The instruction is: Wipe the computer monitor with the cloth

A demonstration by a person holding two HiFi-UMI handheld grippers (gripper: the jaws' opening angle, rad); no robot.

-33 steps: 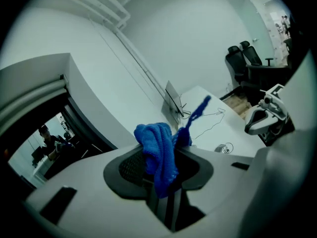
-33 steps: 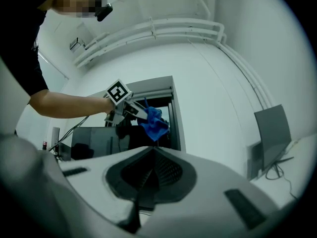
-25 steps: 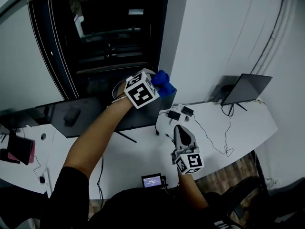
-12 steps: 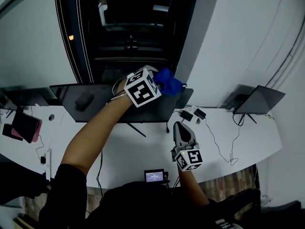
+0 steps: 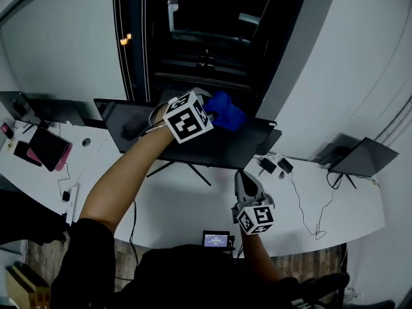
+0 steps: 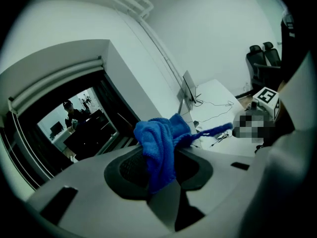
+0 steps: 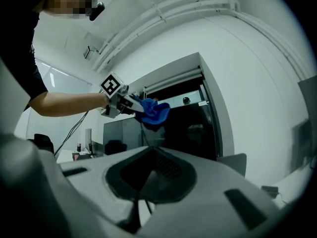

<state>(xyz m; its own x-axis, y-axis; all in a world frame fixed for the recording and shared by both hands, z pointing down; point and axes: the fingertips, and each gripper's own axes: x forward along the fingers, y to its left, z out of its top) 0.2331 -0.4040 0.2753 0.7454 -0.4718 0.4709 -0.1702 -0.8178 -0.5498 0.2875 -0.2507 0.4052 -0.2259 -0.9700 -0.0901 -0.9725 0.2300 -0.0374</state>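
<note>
At the upper edge of the dark computer monitor [image 5: 225,150], the left gripper [image 5: 214,113] is raised on an outstretched arm, and its jaws are pinched on a blue cloth [image 5: 226,112]. In the left gripper view, the cloth [image 6: 159,144] is clamped between the jaws of the left gripper [image 6: 163,168] and bunches up above them, with one thin strand trailing out to the right. Seen from the right gripper view, the cloth [image 7: 154,111] sits at the monitor [image 7: 119,133] top edge; contact with the screen cannot be confirmed. The right gripper [image 5: 245,180] is held low over the white desk [image 5: 180,205], in front of the monitor and well apart from the cloth. In its own view the jaws of the right gripper [image 7: 148,178] are pressed together with nothing between them. Each gripper carries a cube with black-and-white square markers. A small device [image 5: 215,239] with a lit screen stands at the near desk edge; its writing is too small to read. Cables [image 5: 302,192] run across the desk on the right
</note>
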